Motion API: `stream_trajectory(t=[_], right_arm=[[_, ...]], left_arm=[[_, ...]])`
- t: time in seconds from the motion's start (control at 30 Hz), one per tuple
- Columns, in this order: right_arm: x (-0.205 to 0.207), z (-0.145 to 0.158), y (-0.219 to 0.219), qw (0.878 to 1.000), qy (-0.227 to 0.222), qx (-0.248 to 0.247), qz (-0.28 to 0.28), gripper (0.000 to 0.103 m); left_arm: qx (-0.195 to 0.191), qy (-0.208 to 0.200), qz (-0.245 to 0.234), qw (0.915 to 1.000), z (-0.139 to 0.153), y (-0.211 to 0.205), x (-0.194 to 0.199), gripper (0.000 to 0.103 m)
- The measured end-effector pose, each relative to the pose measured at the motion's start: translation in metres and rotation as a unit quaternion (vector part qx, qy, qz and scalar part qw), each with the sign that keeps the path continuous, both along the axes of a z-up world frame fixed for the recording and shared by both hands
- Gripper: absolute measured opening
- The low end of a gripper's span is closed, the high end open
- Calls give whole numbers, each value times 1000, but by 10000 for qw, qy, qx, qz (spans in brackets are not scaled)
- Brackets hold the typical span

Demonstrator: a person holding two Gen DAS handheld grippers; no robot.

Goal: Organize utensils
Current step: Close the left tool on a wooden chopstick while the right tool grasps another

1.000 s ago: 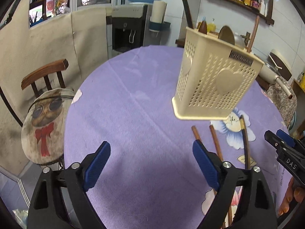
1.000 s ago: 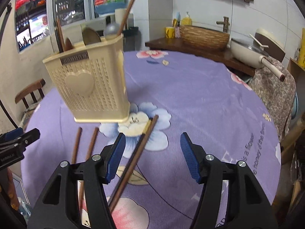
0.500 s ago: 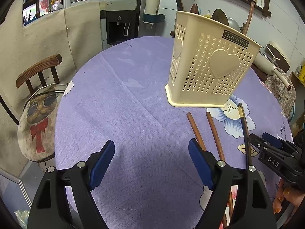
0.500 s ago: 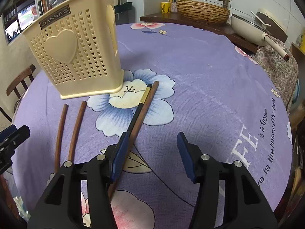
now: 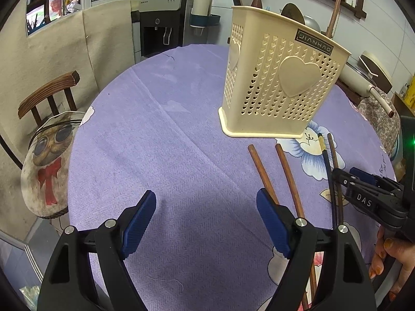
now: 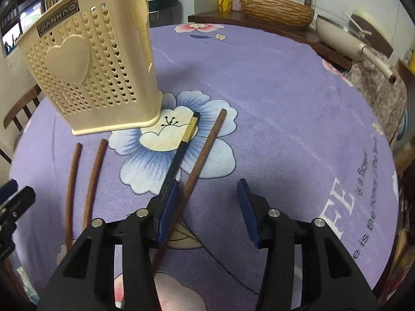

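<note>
Nearest in the left wrist view, the left hand-held gripper [image 5: 206,223] stands wide apart over bare purple cloth on the table [image 5: 155,155], grasping nothing. Just past its right blue pad lie two brown chopsticks [image 5: 262,171] side by side. Further right, the right hand-held gripper [image 5: 345,178] reaches onto a black chopstick [image 5: 326,158] and a thin brown one beside it. A hand [image 5: 389,256] with orange nails shows at the lower right edge.

The right wrist view gives what the left cannot: the right hand-held gripper [image 6: 208,208] is about half open and closing, and the brown chopstick [image 6: 205,153] runs between its pads close against the left one. The black chopstick [image 6: 181,150], with its gold band, passes on the outer side of that left pad [image 6: 168,207]. The right pad is clear of everything, so nothing is clamped yet. The brown pair [image 6: 85,176] lies to the left, well apart.

Beyond all four chopsticks stands the cream basket [image 6: 96,72] with heart-shaped holes, on the table; the black chopstick's tip is just beside its base. Only the left view shows utensil handles [image 5: 334,13] rising from the basket [image 5: 280,77]. Farther off are a wooden chair [image 5: 49,96] and a water dispenser [image 5: 160,26].
</note>
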State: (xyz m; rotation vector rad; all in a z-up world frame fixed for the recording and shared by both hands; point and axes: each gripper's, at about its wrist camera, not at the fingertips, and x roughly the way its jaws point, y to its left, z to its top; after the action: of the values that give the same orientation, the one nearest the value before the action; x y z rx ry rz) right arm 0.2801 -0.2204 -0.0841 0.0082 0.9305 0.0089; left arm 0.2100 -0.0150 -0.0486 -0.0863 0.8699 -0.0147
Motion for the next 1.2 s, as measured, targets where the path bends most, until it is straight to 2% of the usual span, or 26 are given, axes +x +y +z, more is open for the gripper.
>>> stream_trajectory(t=[0.1,0.2,0.27,0.37,0.5,0.67,0.8,0.97,1.07,1.2], right_arm=[[7,0,-2,10000,19,73,-18,37],[18,0,-3,10000,23,68,-32,32],[26,0,-3,9999,41,77,-51,28],[36,1,-3,9999,68,69,-88,23],[37,0,1,10000,4,22,-76,22],[37,0,-2,10000,5,78,-59,21],[35,0,-1,10000,-1,71,-56,21],[35,0,-2,9999,17,111,-72,22],[37,0,0,9999,49,81,-78,22],[42,1,1,9998,67,131,-93,21]], left_arm=[[-75,67,-50,9999,-2,-3,3,77],[-115,130,-116,9998,-4,-7,6,76],[-180,214,-159,9995,-6,-10,8,69],[-293,349,-242,9987,-8,-16,14,63],[-348,411,-315,9980,-8,-24,22,58],[-436,603,-449,9962,-12,-38,34,44],[-299,620,-482,9965,-15,-51,37,39],[-6,632,-511,9967,-15,-64,40,23],[205,615,-562,9963,-16,-71,43,20],[294,635,-596,9958,-17,-73,47,17]])
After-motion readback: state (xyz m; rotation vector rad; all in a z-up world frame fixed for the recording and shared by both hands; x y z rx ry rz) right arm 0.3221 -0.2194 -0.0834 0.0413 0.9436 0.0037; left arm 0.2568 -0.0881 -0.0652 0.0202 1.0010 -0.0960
